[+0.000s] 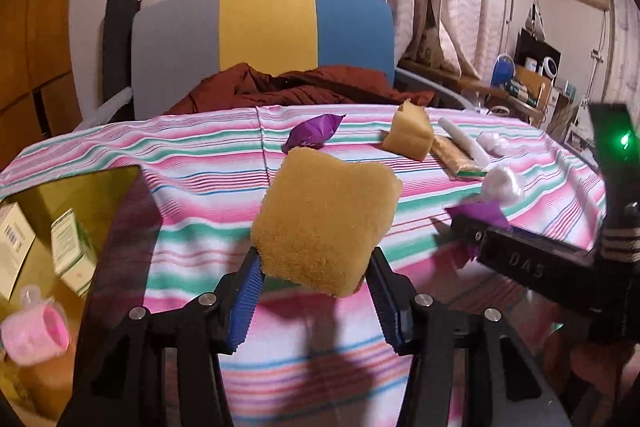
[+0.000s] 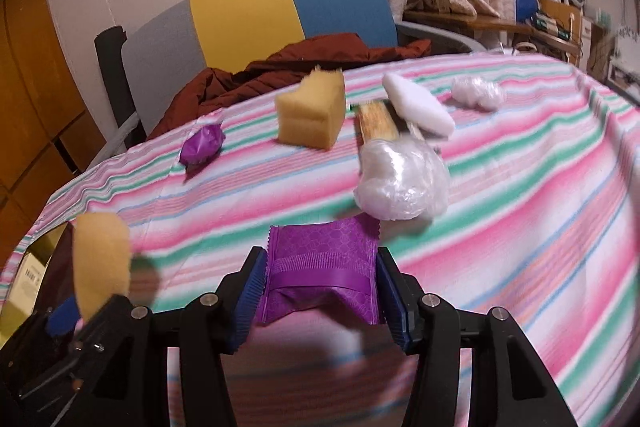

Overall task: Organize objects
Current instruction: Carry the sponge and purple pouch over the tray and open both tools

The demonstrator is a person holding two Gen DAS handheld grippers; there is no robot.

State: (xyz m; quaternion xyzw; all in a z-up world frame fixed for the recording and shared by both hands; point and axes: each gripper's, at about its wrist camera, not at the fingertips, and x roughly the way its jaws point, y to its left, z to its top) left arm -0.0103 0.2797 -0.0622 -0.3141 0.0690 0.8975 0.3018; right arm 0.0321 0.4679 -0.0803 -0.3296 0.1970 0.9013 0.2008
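Note:
My left gripper [image 1: 316, 275] is shut on a yellow sponge [image 1: 326, 219] and holds it above the striped tablecloth [image 1: 200, 163]; the sponge also shows in the right wrist view [image 2: 100, 259]. My right gripper [image 2: 320, 287] is shut on a purple packet [image 2: 320, 267] just above the cloth. On the cloth lie a second yellow sponge [image 2: 314, 113], a second purple packet [image 2: 202, 145], a wrapped cotton bundle [image 2: 402, 183], a white pad [image 2: 416, 105], a snack bar [image 2: 374, 121] and another cotton bundle [image 2: 478, 91].
An open yellow box [image 1: 60, 195] at the left table edge holds small cartons [image 1: 74, 251] and a pink roll [image 1: 36, 331]. A grey, yellow and blue chair [image 1: 264, 31] with a dark red garment [image 1: 296, 87] stands behind the table. Cluttered shelves are at far right.

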